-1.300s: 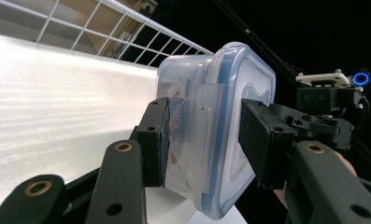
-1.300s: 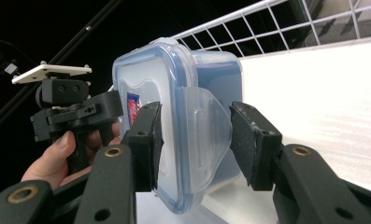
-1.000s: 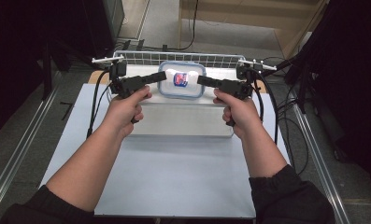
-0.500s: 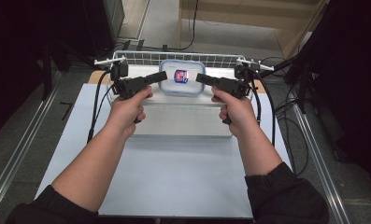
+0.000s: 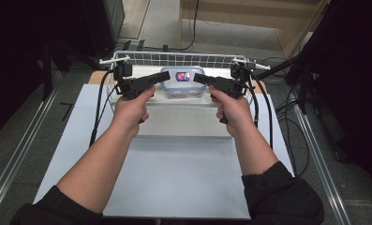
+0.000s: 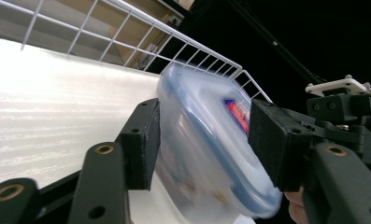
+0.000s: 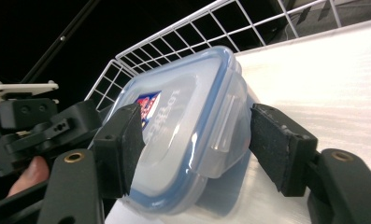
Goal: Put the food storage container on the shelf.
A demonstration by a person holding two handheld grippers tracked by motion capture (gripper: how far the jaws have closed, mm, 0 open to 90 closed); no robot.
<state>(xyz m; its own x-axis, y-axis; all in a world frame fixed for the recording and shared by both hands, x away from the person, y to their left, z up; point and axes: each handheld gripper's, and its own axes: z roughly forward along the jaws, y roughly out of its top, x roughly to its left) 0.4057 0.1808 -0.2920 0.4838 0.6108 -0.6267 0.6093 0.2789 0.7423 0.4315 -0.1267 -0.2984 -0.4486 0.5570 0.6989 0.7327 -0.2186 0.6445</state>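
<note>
Left gripper: we see its jaws have just been opening; in the left gripper view the container sits between them, the pads standing off its sides, so nothing is gripped.
Right gripper: its jaws have likewise just been opening; in the right gripper view they straddle the container's clip side, with a visible gap at each pad. It holds nothing.
Container: we find this clear, blue-rimmed lidded box with a red and blue label at upper centre of the high view, between the two grippers, resting on the raised platform.
Raised platform: a pale step on the table; the container sits at its far edge, just in front of the wire rack.
Wire rack: white mesh behind the container, across the top of the platform.
Step in hand: we judge this as releasing the container after setting it down.
Method: we open both jaws fully before withdrawing, then draw each gripper straight outward.
Caution: we keep the pads clear of the lid clips, since a snagged clip could drag or tip the container against the rack.
</note>
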